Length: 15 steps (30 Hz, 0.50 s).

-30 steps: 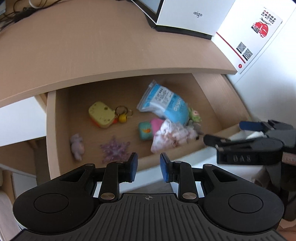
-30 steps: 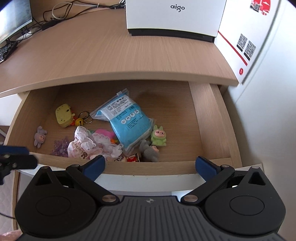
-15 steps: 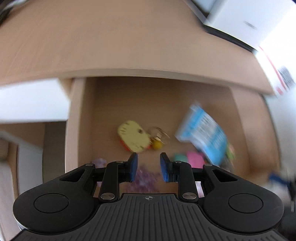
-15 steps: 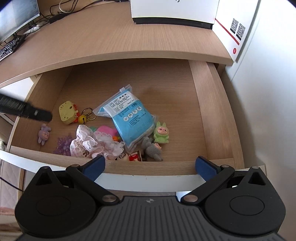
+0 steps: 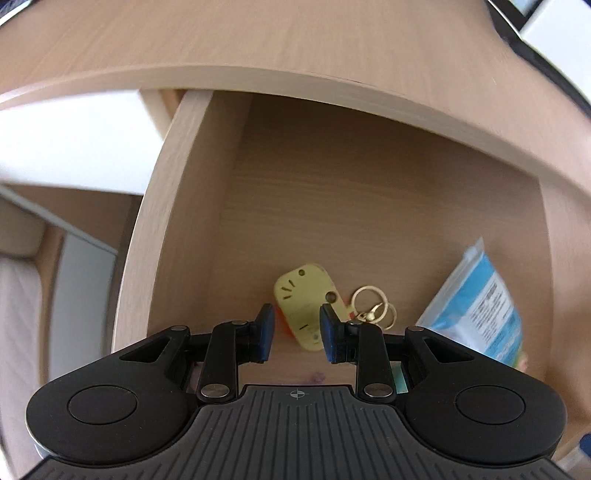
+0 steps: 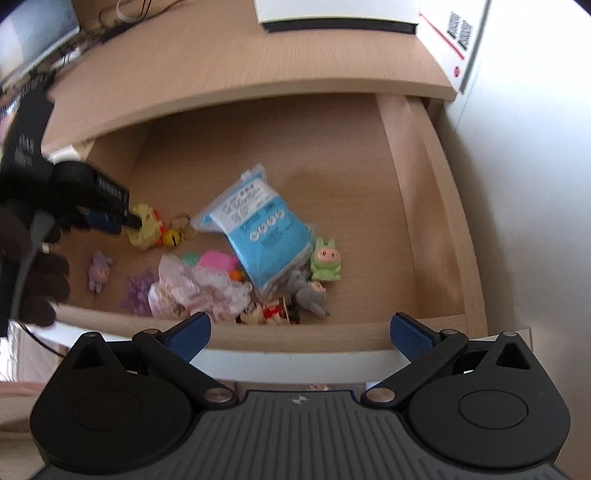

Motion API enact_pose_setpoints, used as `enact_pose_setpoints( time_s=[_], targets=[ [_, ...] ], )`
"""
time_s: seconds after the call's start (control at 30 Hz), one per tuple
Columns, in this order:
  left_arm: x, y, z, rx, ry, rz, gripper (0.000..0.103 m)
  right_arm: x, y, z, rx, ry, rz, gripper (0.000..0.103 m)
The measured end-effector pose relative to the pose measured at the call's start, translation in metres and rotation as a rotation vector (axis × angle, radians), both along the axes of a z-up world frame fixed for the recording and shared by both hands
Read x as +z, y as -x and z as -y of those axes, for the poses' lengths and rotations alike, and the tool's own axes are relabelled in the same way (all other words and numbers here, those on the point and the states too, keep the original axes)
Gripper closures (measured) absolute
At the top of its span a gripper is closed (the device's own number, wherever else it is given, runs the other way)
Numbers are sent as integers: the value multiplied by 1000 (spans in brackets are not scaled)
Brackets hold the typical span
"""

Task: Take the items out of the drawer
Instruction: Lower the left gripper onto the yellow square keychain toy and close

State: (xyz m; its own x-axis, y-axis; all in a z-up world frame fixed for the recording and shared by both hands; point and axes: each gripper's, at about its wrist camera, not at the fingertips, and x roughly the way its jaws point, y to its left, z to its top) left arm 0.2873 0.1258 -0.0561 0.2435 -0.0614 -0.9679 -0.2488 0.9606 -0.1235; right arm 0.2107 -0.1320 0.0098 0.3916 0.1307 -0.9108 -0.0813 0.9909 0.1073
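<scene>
My left claw (image 5: 294, 334) reaches into the open drawer (image 5: 162, 206) near its left wall; the blue pads (image 5: 266, 332) stand a narrow gap apart, with the yellow charm (image 5: 304, 299) seen between and just beyond them. Whether the pads touch the charm I cannot tell from this view. From the right wrist view, the left claw (image 6: 127, 221) meets the yellow charm (image 6: 146, 230) at its tip, a dark-gloved hand (image 6: 33, 273) behind it. The charm's gold rings (image 5: 373, 304) lie at its right, toward the drawer's middle. The blue packet (image 6: 258, 229) lies mid-drawer, tilted. Along the drawer's front edge, left to right: purple toy (image 6: 99, 271), purple snowflake (image 6: 138, 293), lace pouch (image 6: 199, 291), pink item (image 6: 218, 262), small red-and-white figure (image 6: 266, 312), grey toy (image 6: 310, 293), green toy (image 6: 325, 260). My right claw (image 6: 297, 334) hovers over the front edge of the drawer (image 6: 424, 206), its pads (image 6: 410, 338) spread wide, holding nothing. The desk top (image 6: 258, 62) overhangs the drawer's back; a white box (image 6: 332, 14) stands on it.
</scene>
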Motion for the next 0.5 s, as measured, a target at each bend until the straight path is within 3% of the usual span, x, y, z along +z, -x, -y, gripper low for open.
enact_pose_setpoints(
  time_s=[0.13, 0.27, 0.43, 0.5],
  targets=[
    [-5, -10, -2, 50, 37, 7, 73, 5, -14, 1, -8, -21, 42, 0],
    [-11, -22, 2, 62, 42, 6, 61, 1, -27, -1, -19, -3, 40, 0],
    [-12, -33, 31, -126, 52, 20, 60, -7, -37, -2, -24, 13, 29, 0],
    [-10, -35, 44, -204, 23, 35, 58, -9, -41, 0, -30, 18, 25, 0]
  ],
)
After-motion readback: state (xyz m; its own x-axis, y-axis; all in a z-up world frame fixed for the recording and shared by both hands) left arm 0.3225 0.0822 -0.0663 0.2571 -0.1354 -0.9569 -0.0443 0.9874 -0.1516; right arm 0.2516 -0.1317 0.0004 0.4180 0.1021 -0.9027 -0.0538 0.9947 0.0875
